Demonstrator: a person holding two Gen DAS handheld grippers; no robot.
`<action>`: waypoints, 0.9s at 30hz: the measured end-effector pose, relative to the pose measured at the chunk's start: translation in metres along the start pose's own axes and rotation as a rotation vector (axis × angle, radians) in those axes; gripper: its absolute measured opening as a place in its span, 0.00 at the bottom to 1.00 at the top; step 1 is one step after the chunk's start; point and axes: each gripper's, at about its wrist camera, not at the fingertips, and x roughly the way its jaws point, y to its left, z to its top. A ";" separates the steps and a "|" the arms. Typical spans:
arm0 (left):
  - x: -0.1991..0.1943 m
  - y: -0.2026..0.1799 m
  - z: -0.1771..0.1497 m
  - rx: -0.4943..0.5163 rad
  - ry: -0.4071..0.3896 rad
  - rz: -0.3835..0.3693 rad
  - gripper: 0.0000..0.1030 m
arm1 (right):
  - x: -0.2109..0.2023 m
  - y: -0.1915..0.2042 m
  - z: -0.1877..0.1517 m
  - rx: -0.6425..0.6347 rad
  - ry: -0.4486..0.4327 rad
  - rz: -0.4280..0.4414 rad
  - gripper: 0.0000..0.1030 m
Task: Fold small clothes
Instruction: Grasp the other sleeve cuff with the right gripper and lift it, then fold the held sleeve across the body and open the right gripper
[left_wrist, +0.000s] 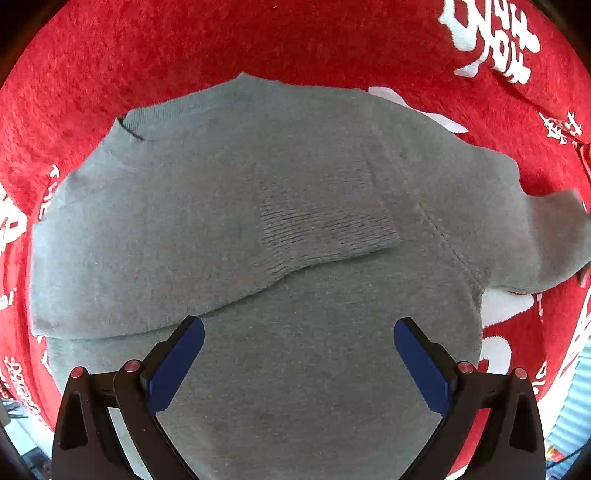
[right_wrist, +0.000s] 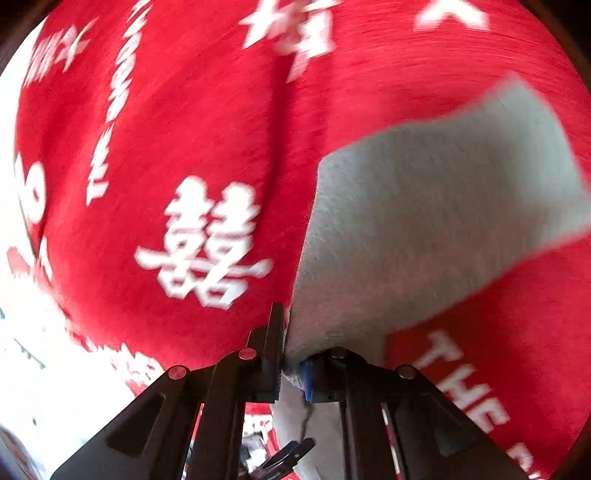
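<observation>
1. Across the middle of the left wrist view lies a grey sweater (left_wrist: 258, 221), spread on a red cloth (left_wrist: 258, 40) with white characters; one sleeve (left_wrist: 321, 229) is already folded over the body, its ribbed cuff near frame centre.
2. At the bottom of that frame the left hand-held gripper (left_wrist: 299, 354) hangs over the sweater's lower body with its blue-padded fingers spread wide, gripping nothing.
3. Low in the centre of the right wrist view, the right hand-held gripper (right_wrist: 291, 354) is clamped tight on a grey sleeve (right_wrist: 424, 221), which stretches away toward the upper right of the frame; the picture is motion-blurred.
4. My reading: this unfolded sleeve's long axis runs straight out from the right fingers, so the right hand alone is placed to carry it across the body.
5. In the left view that sleeve trails off at the right edge, well apart from the open left fingers.
</observation>
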 end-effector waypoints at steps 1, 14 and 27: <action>-0.001 0.003 -0.002 0.006 -0.001 -0.008 1.00 | 0.010 0.015 -0.005 -0.043 0.026 0.008 0.09; -0.026 0.097 -0.026 -0.104 -0.099 0.036 1.00 | 0.202 0.141 -0.158 -0.530 0.465 -0.119 0.09; -0.021 0.177 -0.049 -0.217 -0.106 0.069 1.00 | 0.249 0.086 -0.202 -0.398 0.491 -0.375 0.58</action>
